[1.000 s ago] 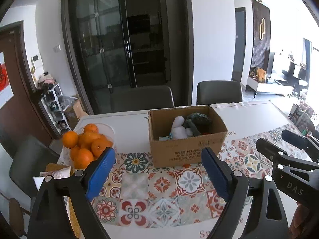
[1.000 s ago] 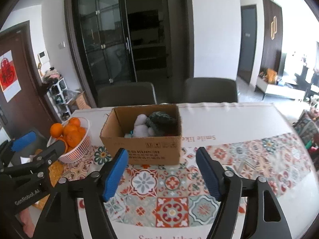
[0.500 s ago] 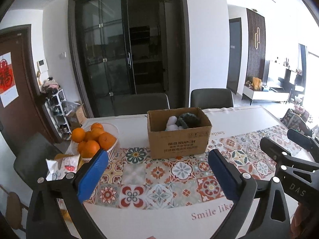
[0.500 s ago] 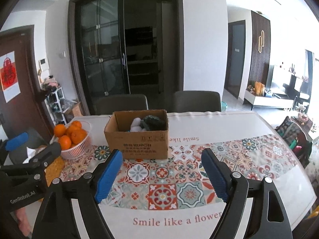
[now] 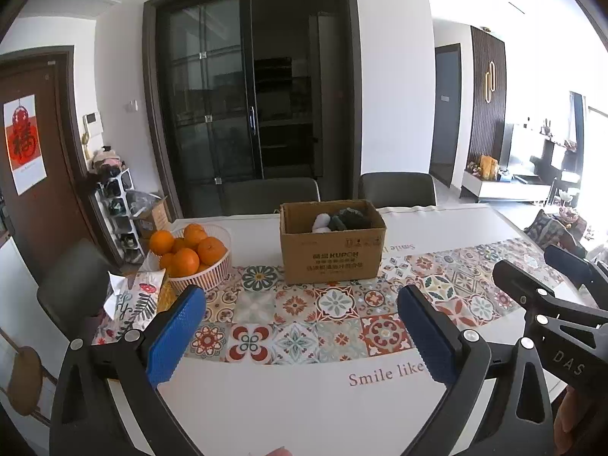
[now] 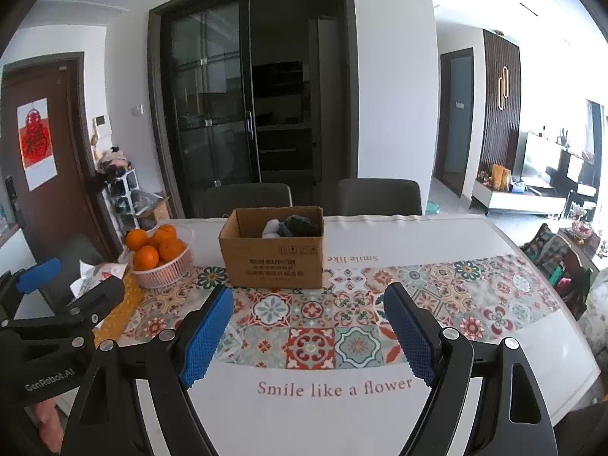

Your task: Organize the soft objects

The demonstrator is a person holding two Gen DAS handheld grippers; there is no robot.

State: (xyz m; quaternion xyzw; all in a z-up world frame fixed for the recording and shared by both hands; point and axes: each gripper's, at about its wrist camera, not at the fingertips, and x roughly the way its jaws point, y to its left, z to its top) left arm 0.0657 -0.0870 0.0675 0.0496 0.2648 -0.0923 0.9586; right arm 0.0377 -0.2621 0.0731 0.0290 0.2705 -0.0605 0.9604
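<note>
A brown cardboard box [image 5: 330, 262] [image 6: 273, 262] stands on the patterned table runner. It holds a white soft toy [image 5: 322, 222] [image 6: 271, 228] and a dark green soft thing [image 5: 351, 217] [image 6: 298, 224]. My left gripper [image 5: 300, 304] hovers open over the near part of the table, well short of the box, with nothing between its blue pads. To its right my right gripper [image 6: 308, 296] is also open, holds nothing and points at the box from a similar distance. Each gripper shows at the edge of the other's view.
A white basket of oranges [image 5: 193, 250] [image 6: 159, 262] sits left of the box, with a printed tissue pack [image 5: 136, 296] in front of it. Two dark chairs [image 5: 397, 190] stand behind the table. The white tablecloth [image 6: 334, 410] runs to the near edge.
Both grippers have drawn back from the box, which now looks smaller and farther away. More of the near table shows. Both pairs of jaws stand a little wider.
</note>
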